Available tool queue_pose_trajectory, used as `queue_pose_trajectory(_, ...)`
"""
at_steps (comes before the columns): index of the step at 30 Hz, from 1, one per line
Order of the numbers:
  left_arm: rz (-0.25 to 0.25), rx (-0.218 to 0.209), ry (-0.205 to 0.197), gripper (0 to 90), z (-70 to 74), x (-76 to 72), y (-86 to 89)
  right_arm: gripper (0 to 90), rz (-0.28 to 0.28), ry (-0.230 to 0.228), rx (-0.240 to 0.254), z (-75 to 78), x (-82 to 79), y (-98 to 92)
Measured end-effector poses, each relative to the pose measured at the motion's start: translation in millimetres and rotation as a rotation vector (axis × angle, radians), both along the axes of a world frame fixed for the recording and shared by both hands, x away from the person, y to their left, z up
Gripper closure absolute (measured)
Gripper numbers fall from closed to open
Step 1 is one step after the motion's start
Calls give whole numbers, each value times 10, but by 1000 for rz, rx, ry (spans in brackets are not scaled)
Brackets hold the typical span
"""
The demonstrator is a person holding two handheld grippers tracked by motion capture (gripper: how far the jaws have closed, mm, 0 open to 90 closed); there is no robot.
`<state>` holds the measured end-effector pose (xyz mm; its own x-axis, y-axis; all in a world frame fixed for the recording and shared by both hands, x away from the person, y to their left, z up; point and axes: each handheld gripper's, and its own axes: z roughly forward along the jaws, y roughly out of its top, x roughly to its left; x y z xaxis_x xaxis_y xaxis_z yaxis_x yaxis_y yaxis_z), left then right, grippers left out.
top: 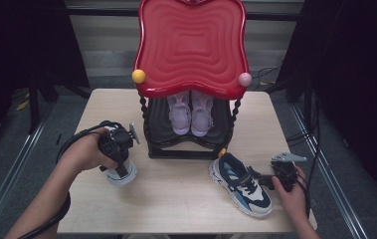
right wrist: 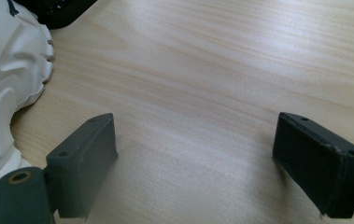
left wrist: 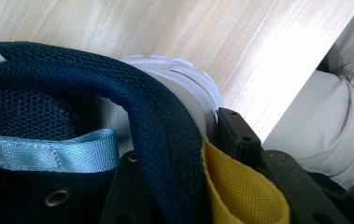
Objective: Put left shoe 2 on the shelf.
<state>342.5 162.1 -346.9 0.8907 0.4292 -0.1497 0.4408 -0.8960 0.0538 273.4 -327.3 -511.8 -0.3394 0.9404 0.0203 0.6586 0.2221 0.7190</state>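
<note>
A black two-tier shoe rack (top: 191,149) with twisted posts stands at the back of the light wooden tabletop (top: 176,199), carrying a glossy red wavy tray top (top: 191,45) with a yellow knob (top: 138,76) and a pink knob (top: 245,79), and sheltering what looks like a pair of pale lilac sneakers (top: 191,114).

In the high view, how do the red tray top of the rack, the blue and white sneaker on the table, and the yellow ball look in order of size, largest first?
1. red tray top, by far the largest, though it stands nearer the camera.
2. blue and white sneaker.
3. yellow ball, clearly smallest.
</note>
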Motion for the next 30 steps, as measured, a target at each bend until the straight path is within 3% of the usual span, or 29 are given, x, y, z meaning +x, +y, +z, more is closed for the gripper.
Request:
queue_pose_trajectory(13, -13, 5, -36, 680, 338, 10, -5, 127, 3, -3, -2, -1, 2, -2)
queue_pose_trajectory(16, 9, -11, -40, 679, 383, 0, -17, 127, 3, -4, -2, -1, 2, -2)
queue_pose_trajectory(19, -15, -2, -39, 679, 441, 28, -17, 127, 3, -4, -2, -1, 2, -2)
queue_pose_trajectory(26, 3, -8, -62, 679, 593, 31, -44, 127, 2, -3, -2, -1, 2, -2)
queue_pose_trajectory(30, -14, 14, -65, 679, 682, 37, -69, 127, 3, -3, -2, -1, 2, -2)
